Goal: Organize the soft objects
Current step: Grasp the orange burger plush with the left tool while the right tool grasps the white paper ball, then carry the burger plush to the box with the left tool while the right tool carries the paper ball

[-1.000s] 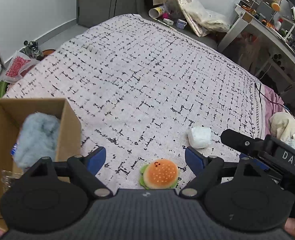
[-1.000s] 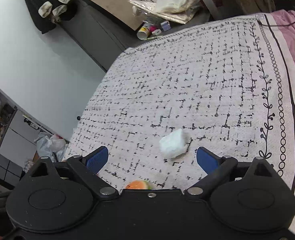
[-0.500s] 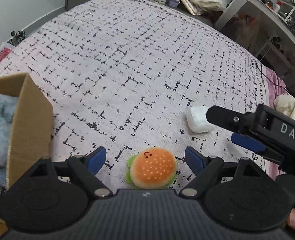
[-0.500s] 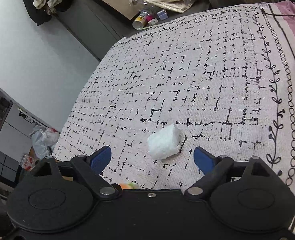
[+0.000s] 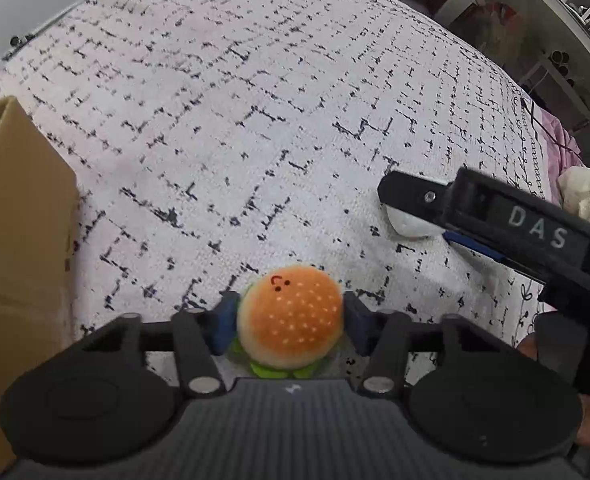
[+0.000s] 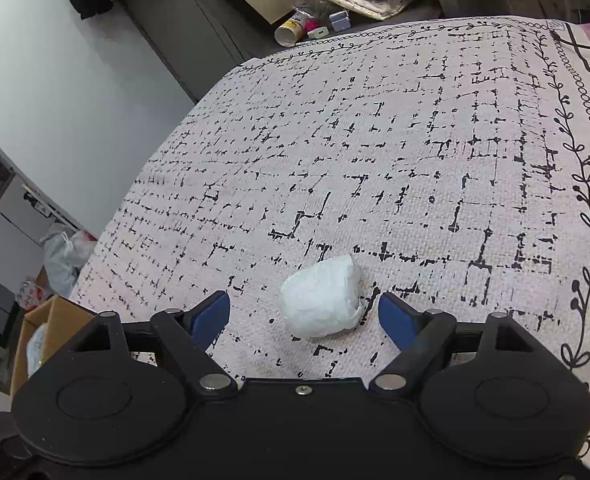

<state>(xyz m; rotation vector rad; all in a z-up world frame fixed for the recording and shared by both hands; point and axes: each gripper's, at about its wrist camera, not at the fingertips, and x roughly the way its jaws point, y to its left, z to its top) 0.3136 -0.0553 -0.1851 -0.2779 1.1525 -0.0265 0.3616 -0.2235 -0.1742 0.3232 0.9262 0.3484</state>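
A: Two soft things lie on your bed cover point(image 5: 223, 128). The burger toy point(image 5: 291, 316) sits low in the middle of the left wrist view.

B: Right. Your left gripper point(image 5: 289, 320) has just been closing its jaws, and the blue pads point(image 5: 223, 322) now press the burger toy on both sides.

A: And the white wad point(image 6: 321, 296)?

B: It lies low in the middle of the right wrist view, between the jaws of your right gripper point(image 6: 305, 314). Those jaws have just been closing too, but they stand apart from the wad on each side. They are not gripping it.

A: Where is the cardboard box point(image 5: 19, 248)?

B: At the left edge of the left wrist view, on the bed, near the burger toy. Your right gripper shows at the right edge there, over the white wad.
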